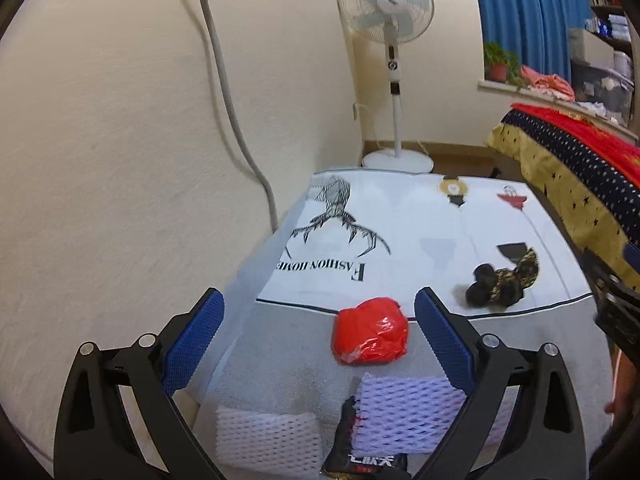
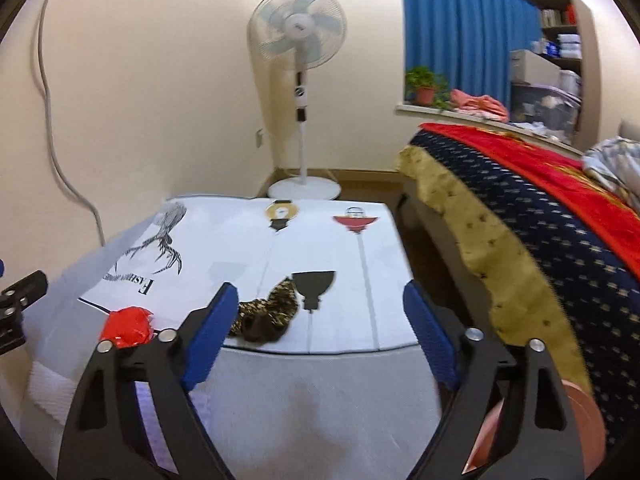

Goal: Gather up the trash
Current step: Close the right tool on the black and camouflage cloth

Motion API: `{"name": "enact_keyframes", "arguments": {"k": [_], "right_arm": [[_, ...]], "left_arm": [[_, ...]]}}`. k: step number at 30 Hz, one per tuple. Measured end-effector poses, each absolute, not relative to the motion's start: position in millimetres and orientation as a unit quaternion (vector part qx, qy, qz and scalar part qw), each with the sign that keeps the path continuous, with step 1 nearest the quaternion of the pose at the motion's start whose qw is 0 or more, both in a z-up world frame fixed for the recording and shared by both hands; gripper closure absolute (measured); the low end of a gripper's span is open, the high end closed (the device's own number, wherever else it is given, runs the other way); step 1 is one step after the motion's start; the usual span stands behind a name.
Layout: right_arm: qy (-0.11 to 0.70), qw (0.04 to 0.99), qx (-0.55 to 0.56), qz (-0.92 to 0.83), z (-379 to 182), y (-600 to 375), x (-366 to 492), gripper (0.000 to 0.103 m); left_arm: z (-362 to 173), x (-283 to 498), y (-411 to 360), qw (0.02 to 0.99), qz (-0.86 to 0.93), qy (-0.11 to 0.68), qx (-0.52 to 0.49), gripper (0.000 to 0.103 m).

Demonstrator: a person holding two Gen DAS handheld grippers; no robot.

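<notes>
Both grippers, left gripper (image 1: 318, 332) and right gripper (image 2: 318, 334), had fingers open and empty. A red bag (image 1: 370, 331) lay on the surface (image 1: 420, 216), near foam nets (image 1: 408, 412).

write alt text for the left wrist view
The open left gripper hovers over a white-covered table, empty, with a crumpled red plastic bag lying between its blue fingers. Nearer lie two white foam nets and a dark wrapper.
</notes>
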State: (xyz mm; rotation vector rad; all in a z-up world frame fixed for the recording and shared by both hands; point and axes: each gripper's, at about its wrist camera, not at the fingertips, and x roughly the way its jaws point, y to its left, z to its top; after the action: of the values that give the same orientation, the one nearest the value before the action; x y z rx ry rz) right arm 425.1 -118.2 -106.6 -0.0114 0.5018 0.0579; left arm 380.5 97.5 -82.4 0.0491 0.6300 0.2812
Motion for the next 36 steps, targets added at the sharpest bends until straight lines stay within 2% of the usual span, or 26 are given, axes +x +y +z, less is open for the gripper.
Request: {"name": "enact_keyframes", "arguments": {"k": [9, 23, 24, 26, 29, 31, 32, 36], "right_arm": [[0.31, 0.95, 0.015, 0.037, -148.0, -107.1, 476.6, 0.026], [0.333, 0.941, 0.005, 0.055, -165.9, -95.6, 500.7, 0.026], [0.334, 0.941, 0.005, 0.06, -166.2, -94.9, 501.1, 0.029], [0.336, 0.939, 0.004, 0.075, -166.6, -92.5, 501.2, 0.051], [0.34, 0.937, -0.001, 0.083, -167.9, -88.7, 502.1, 0.066], [0.339, 0.937, -0.005, 0.087, -167.8, -86.7, 501.6, 0.091], [0.336, 0.937, -0.007, 0.089, -167.1, -85.6, 500.3, 0.1], [0.3, 0.949, -0.031, 0.087, -158.3, -79.0, 486.5, 0.101]], "left_arm": [[-97.7, 403.1, 119.4, 0.928, 0.163, 0.335, 0.008, 0.01], [-107.3, 409.8, 116.7, 0.923, 0.167, 0.346, 0.015, 0.01], [-107.9, 410.2, 116.9, 0.923, 0.167, 0.347, 0.015, 0.01], [-109.3, 411.5, 117.5, 0.922, 0.167, 0.35, 0.014, 0.01], [-110.1, 412.1, 118.0, 0.921, 0.169, 0.35, 0.015, 0.01], [-110.0, 412.4, 118.4, 0.921, 0.17, 0.349, 0.014, 0.01], [-109.9, 412.2, 118.5, 0.921, 0.171, 0.349, 0.015, 0.01], [-110.4, 413.5, 118.3, 0.922, 0.172, 0.348, 0.017, 0.01]]}}
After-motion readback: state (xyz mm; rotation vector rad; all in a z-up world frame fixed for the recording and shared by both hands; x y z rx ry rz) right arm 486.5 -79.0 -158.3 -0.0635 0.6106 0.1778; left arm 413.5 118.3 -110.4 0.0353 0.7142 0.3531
